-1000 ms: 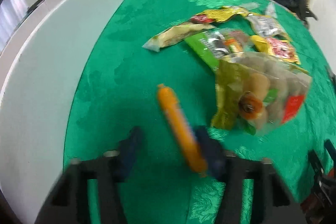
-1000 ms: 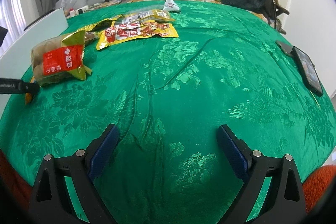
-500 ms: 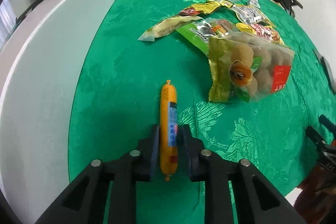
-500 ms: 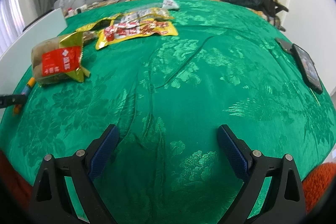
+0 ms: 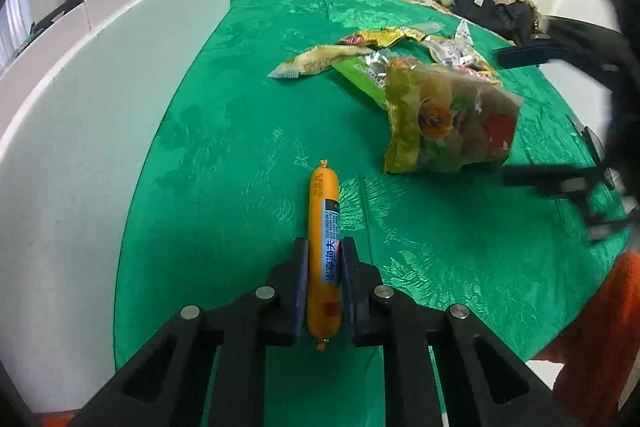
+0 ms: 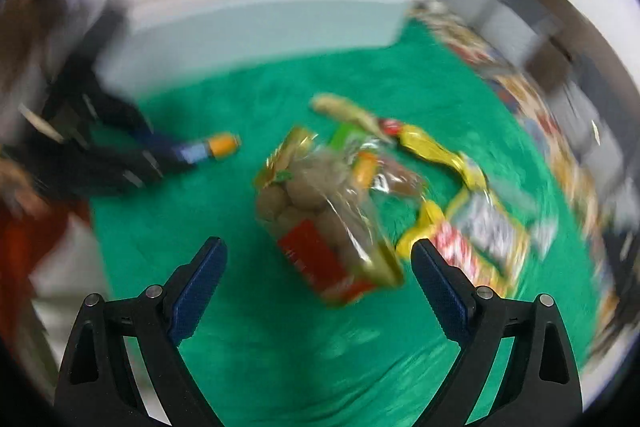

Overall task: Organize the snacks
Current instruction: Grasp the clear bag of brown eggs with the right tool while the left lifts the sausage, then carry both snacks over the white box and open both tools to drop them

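Left tongs [image 5: 324,259] clamped on the sausage stick [image 5: 325,251], right tongs [image 6: 318,267] apart above the chestnut bag [image 6: 320,223]: best lifted level.

Both tools are black plastic. The left gripper [image 5: 323,259] has angular, cut-out arms with round silver screws at the joints and blue pads on its fingers [image 5: 301,279]. The right gripper [image 6: 318,267] matches: black triangulated arms, silver screw heads behind textured blue finger pads [image 6: 202,281]. An orange sleeve [image 5: 600,331] shows right of the left gripper.
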`<action>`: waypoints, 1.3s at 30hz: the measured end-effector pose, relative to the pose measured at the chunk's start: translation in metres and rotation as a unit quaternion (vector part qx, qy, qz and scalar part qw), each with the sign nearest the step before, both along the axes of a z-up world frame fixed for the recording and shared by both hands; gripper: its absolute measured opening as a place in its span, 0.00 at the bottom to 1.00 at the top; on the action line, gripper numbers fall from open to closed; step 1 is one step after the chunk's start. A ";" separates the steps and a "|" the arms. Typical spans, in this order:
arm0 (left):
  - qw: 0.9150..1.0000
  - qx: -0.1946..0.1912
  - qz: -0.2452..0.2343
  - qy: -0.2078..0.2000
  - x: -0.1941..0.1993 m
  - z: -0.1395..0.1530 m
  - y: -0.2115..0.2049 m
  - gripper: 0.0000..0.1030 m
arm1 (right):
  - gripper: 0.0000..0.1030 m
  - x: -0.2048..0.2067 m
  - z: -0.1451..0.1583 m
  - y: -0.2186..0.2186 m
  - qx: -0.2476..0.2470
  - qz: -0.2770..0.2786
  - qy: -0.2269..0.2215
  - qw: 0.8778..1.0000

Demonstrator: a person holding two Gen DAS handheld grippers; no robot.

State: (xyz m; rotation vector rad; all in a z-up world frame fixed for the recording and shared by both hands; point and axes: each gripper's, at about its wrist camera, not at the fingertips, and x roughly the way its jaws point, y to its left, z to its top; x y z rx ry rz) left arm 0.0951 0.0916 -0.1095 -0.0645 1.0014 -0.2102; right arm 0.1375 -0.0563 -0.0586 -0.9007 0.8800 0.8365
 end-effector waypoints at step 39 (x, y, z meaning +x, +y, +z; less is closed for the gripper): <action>0.963 -0.040 0.257 -0.069 -0.048 0.113 0.232 0.76 | 0.77 0.050 0.122 0.150 0.340 -0.272 0.164 0.885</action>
